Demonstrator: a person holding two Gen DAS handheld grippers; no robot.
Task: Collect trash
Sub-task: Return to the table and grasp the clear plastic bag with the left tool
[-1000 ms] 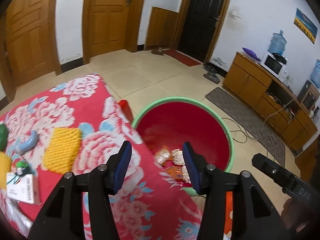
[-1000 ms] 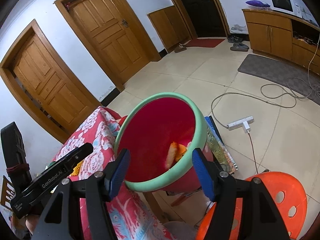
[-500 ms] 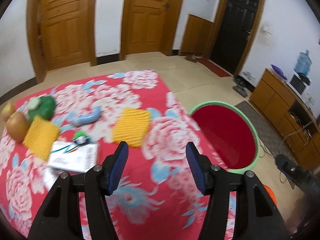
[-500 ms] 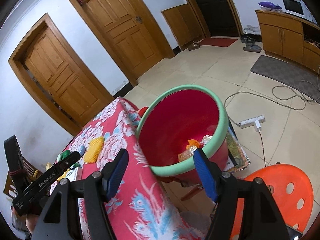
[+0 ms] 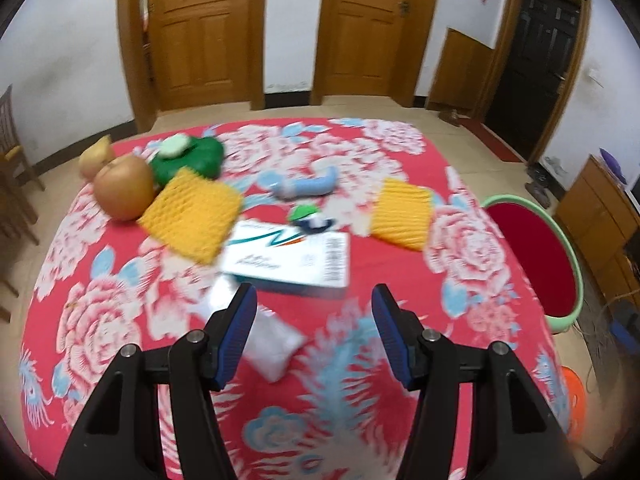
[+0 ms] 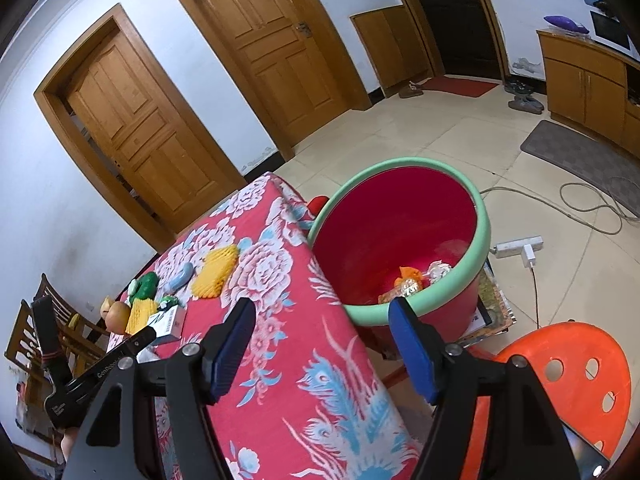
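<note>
My left gripper hangs open and empty above the red floral tablecloth. A crumpled white wrapper lies just past its left finger. Beyond it sit a white box, two yellow foam nets, a small green-and-blue scrap and a blue-white piece. The red bin with a green rim stands off the table's right side. My right gripper is open and empty over the table corner, close to the bin, which has wrappers at its bottom.
Two brownish round fruits and a green object rest at the table's far left. An orange stool stands beside the bin, and a power strip with cables lies on the floor. Wooden chairs stand left of the table.
The left gripper swung left from over the bin to above the table's clutter, and its jaws spread slightly. The right gripper shifted a little, so more of the table shows.
</note>
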